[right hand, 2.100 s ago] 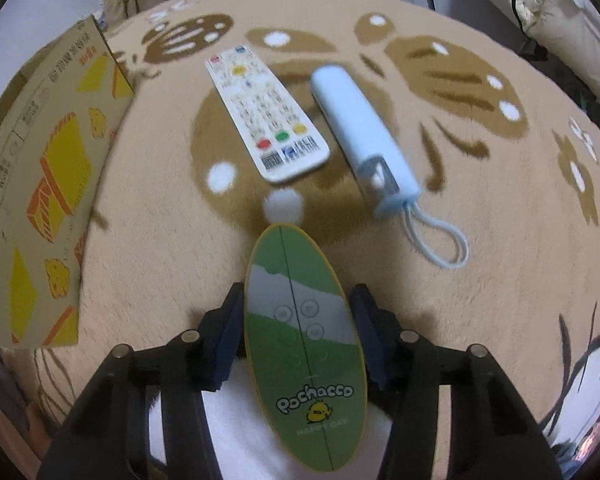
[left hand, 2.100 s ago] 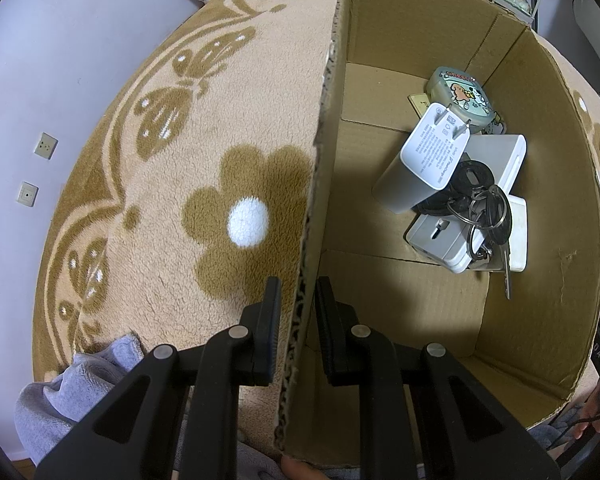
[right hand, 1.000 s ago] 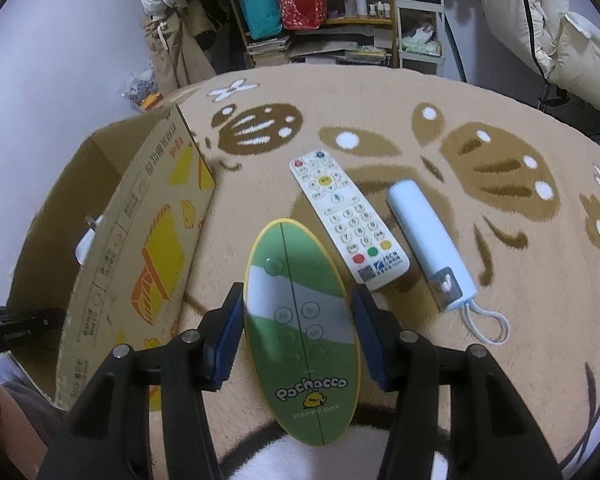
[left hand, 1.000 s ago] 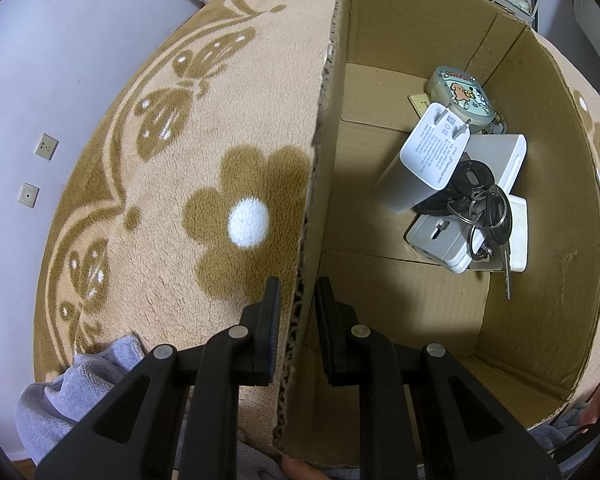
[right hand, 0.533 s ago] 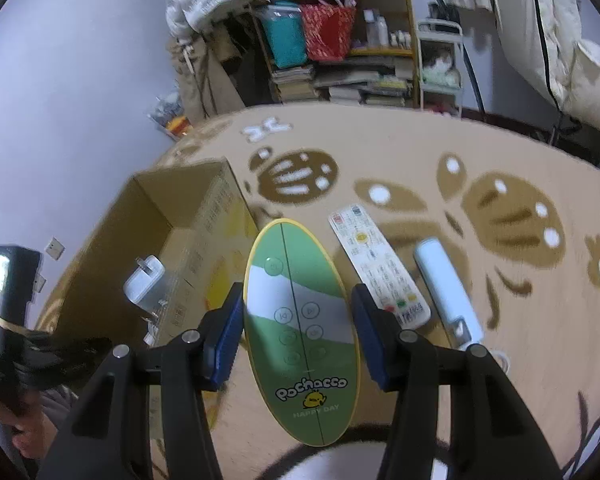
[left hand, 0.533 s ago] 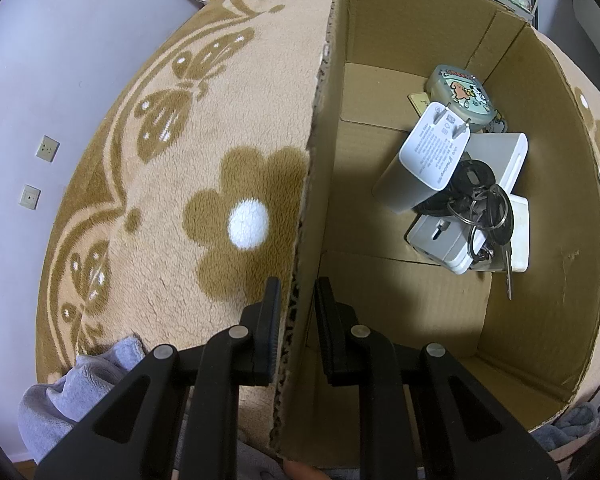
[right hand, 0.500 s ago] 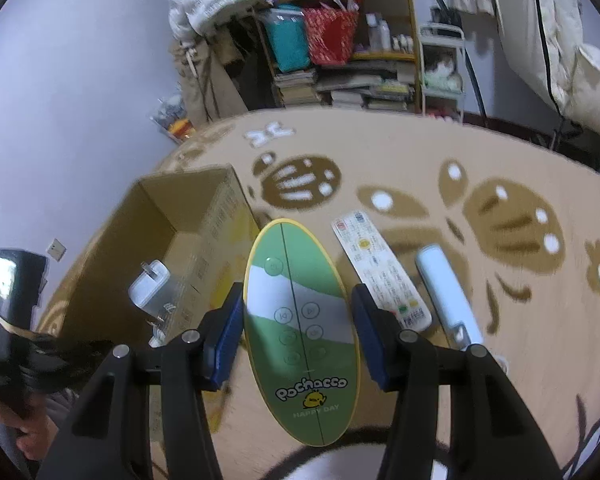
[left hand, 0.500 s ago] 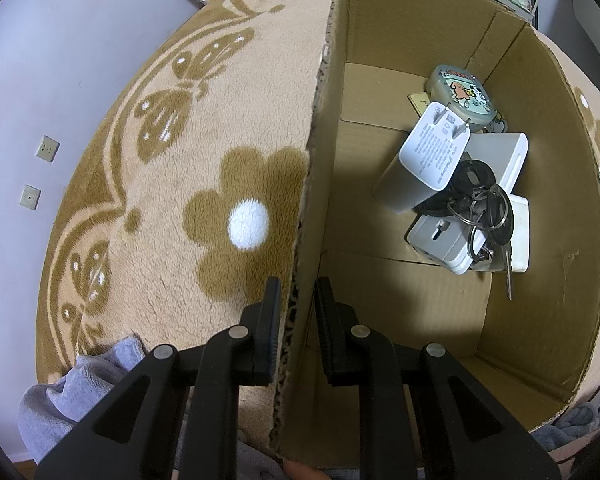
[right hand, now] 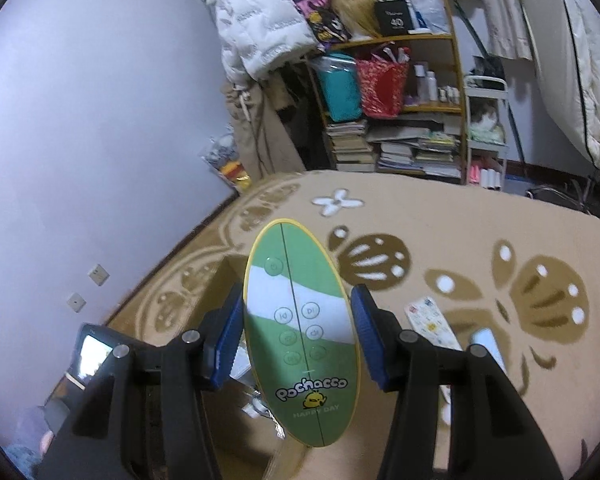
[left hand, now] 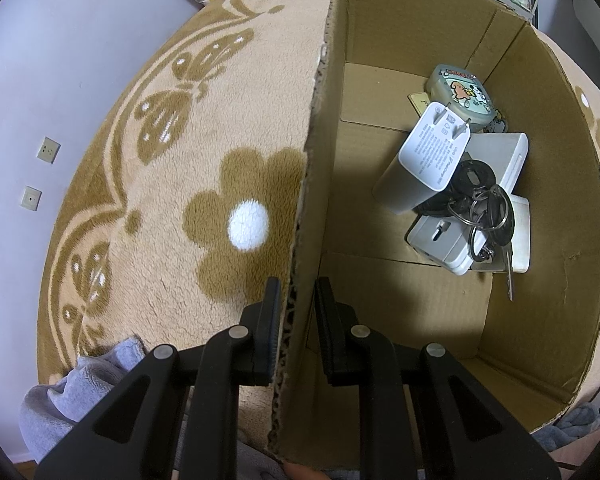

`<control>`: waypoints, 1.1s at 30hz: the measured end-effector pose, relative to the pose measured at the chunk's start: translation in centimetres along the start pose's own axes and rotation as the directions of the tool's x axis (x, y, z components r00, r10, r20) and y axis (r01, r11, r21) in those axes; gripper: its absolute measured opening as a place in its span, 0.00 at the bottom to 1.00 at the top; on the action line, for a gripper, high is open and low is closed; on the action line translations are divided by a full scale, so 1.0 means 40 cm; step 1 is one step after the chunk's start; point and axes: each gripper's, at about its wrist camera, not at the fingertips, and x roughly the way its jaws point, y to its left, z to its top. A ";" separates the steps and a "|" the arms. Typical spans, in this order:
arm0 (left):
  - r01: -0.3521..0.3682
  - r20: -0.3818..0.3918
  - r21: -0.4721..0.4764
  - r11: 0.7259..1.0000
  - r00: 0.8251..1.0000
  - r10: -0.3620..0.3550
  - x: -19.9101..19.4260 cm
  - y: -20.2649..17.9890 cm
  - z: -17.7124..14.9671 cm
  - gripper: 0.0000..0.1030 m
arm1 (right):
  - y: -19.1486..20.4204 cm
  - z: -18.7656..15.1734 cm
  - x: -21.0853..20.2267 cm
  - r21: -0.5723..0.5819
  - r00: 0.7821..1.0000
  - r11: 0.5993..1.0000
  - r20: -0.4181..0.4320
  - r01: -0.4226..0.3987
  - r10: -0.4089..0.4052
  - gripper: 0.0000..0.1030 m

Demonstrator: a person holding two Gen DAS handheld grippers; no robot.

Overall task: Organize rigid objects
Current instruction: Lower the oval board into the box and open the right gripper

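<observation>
My left gripper (left hand: pixel 296 304) is shut on the near left wall of an open cardboard box (left hand: pixel 540 208) that stands on the carpet. Inside the box lie a white charger (left hand: pixel 424 164), a bunch of keys (left hand: pixel 482 208), a cartoon tin (left hand: pixel 460 92) and white adapters (left hand: pixel 446 242). My right gripper (right hand: pixel 298 332) is shut on a green oval Pochacco speaker (right hand: pixel 300 320), held tilted in the air above the box (right hand: pixel 224 280). A white remote (right hand: pixel 430 322) and a pale blue cylinder (right hand: pixel 486 344) lie on the carpet to the right.
Beige carpet with brown flower and butterfly patterns (left hand: pixel 204 168) covers the floor. A grey cloth (left hand: pixel 80 384) lies near the left gripper. A cluttered shelf (right hand: pixel 388 104) and hanging coats (right hand: pixel 260 32) stand at the back wall. The left gripper's body (right hand: pixel 92 352) shows at lower left.
My right gripper has risen and swung left with the green speaker, from over the carpet beside the remote to above the box. The left gripper and the box have stayed put.
</observation>
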 end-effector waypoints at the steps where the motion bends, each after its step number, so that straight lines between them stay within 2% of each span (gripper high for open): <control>1: 0.000 0.000 0.000 1.000 1.000 0.000 0.000 0.000 0.000 0.16 | 0.012 0.007 0.004 0.001 1.000 1.000 0.002 -0.018 0.018 0.55; 7: 0.000 -0.001 0.000 1.000 1.000 0.000 0.000 0.000 -0.001 0.17 | 0.045 0.004 0.033 0.042 0.996 0.995 -0.011 -0.088 0.088 0.55; 13: 0.000 -0.001 0.000 1.000 1.000 0.000 0.002 -0.001 -0.001 0.17 | 0.049 -0.023 0.081 0.085 0.991 0.990 -0.056 -0.114 0.119 0.55; 25: 0.001 -0.001 0.000 1.000 1.000 -0.001 0.004 0.000 -0.001 0.17 | 0.033 -0.107 0.188 0.113 0.975 0.991 -0.201 -0.075 0.097 0.55; 33: 0.004 -0.001 -0.002 1.000 1.000 -0.004 0.004 0.000 0.001 0.17 | 0.024 -0.142 0.218 0.104 0.967 0.992 -0.239 -0.067 0.090 0.55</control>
